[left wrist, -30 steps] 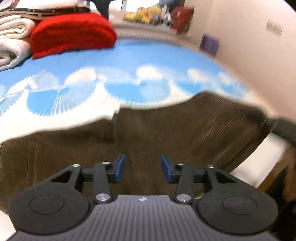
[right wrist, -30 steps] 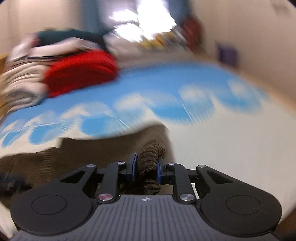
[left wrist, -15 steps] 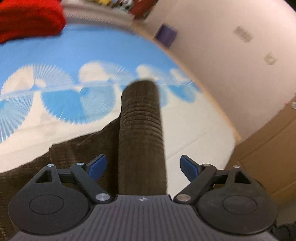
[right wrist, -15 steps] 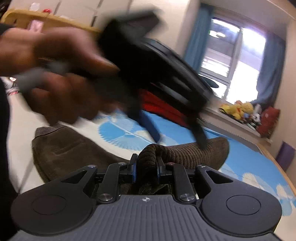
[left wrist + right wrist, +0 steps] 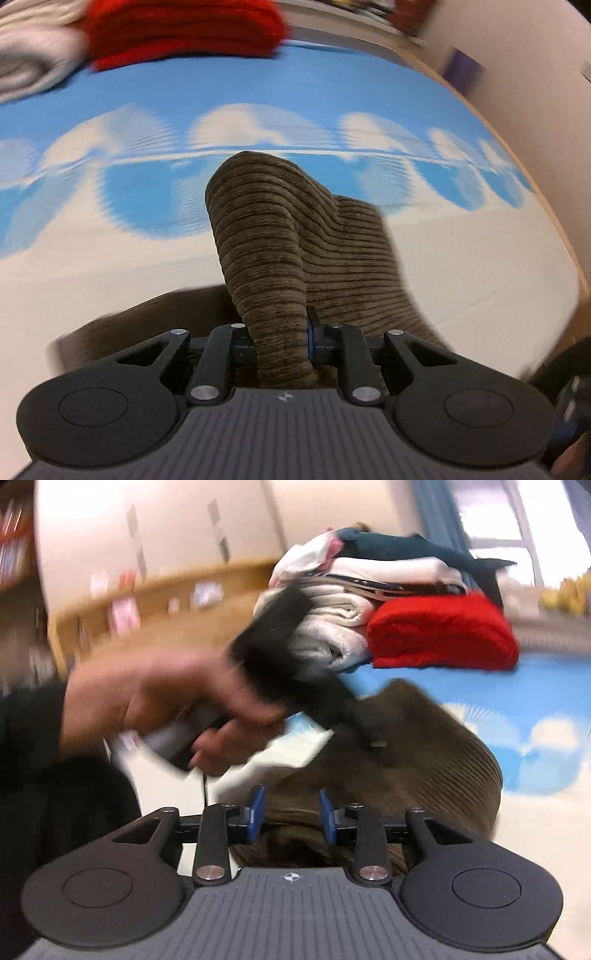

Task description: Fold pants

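Left gripper (image 5: 280,338): its jaws are closing on a thick roll of the brown corduroy pants (image 5: 266,251). Half a second ago they stood wide with the cloth lying loose between them; now the pads press on the fold from both sides.

Right gripper (image 5: 291,814): its jaws are opening. A moment back they pinched a bunch of corduroy; now the blue pads (image 5: 257,809) stand apart, with the pants lying low between and beyond them and no pad seen to touch the cloth.

What changed: the hold has passed from right to left — one tool lets go as the other takes the cloth.

Meaning for the task: I judge this a regrip in the middle of a fold, with the left tool set to carry the raised part over the rest. The fold is not finished.

Pants: on the blue-and-white patterned bedsheet (image 5: 110,258), one part lifted into a hump in the left tool, the rest spread flat below and to the right.

Left hand (image 5: 159,705): blurred in the right view, gripping its tool above the pants.

Containers: none in view — no basket, box or drawer.

Nearby piles: a folded red knit (image 5: 443,631) lies beside a stack of pale folded laundry (image 5: 332,627) at the far end of the bed, well apart from the pants.
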{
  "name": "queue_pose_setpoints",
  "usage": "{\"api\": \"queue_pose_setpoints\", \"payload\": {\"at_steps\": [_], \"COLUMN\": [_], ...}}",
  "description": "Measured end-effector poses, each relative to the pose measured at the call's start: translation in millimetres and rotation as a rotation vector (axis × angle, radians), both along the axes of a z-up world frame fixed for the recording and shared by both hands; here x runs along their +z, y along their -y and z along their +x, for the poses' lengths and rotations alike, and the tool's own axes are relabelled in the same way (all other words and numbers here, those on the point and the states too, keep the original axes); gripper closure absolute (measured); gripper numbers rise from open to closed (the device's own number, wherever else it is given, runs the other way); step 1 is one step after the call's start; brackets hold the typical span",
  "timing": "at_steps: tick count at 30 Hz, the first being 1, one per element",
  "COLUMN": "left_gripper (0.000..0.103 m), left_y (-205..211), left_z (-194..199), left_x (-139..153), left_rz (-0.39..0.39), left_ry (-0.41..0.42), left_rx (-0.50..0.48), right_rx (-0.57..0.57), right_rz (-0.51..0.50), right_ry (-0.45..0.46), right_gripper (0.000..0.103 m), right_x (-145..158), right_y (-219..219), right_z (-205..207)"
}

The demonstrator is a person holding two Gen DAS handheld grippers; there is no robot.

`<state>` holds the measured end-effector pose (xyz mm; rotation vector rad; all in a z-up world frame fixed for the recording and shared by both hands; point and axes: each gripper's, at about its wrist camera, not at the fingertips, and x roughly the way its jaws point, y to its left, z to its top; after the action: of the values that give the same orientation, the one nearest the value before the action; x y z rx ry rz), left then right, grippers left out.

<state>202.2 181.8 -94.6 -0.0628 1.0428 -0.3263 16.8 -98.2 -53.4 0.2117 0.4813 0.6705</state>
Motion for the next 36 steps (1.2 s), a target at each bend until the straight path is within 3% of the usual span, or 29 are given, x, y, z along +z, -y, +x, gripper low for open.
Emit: {"api": "queue_pose_setpoints", "payload": {"at_steps": [3, 6, 8, 10, 13, 17, 29, 32, 34, 35, 36], "left_gripper": [0.083, 0.082, 0.068, 0.041, 0.025, 0.020, 0.012, 0.009, 0.009, 0.010, 0.018], "left_y": [-66.0, -116.9, -138.9, -154.1, -162.1, -160.4, -163.9, -168.1, -173.4, -176.4, -178.0], "left_z": [-14.3, -20.6, -20.6, -20.9, -22.5, -22.0, -4.8, 2.2, 6.2, 7.9, 9.3], "left_x": [0.9, -7.3, -15.7, -21.1, -18.8, -23.7, -83.0, -93.8, -102.4, -106.2, -108.4], "left_rz": [-0.011, 0.003, 0.008, 0.024, 0.028, 0.025, -0.043, -0.096, -0.133, -0.155, -0.181], "left_ry": [0.002, -0.010, -0.031, -0.040, -0.019, -0.036, -0.182, -0.212, -0.235, -0.252, -0.265], "left_rx": [0.153, 0.289, 0.341, 0.374, 0.392, 0.386, 0.354, 0.347, 0.353, 0.365, 0.373], "right_rx": [-0.065, -0.183, -0.250, -0.285, -0.302, -0.336, -0.369, -0.354, -0.340, -0.329, -0.325], "right_rz": [0.084, 0.045, 0.018, -0.008, -0.040, -0.088, -0.104, -0.091, -0.107, -0.112, -0.117], "right_ry": [-0.083, -0.158, -0.220, -0.303, -0.394, -0.459, -0.597, -0.597, -0.570, -0.559, -0.549], "right_gripper": [0.067, 0.062, 0.053, 0.046, 0.041, 0.032, 0.024, 0.028, 0.040, 0.054, 0.066], "right_x": [-3.8, -16.8, -30.9, -45.1, -65.7, -88.6, -141.0, -145.7, -141.4, -138.8, -135.2], "right_y": [5.1, 8.9, -5.4, -12.8, -22.3, -39.0, -56.6, -62.3, -67.8, -69.6, -70.3], "right_z": [22.9, 39.2, 53.7, 69.6, 86.9, 99.5, 137.1, 141.9, 144.5, 146.0, 146.9]}}
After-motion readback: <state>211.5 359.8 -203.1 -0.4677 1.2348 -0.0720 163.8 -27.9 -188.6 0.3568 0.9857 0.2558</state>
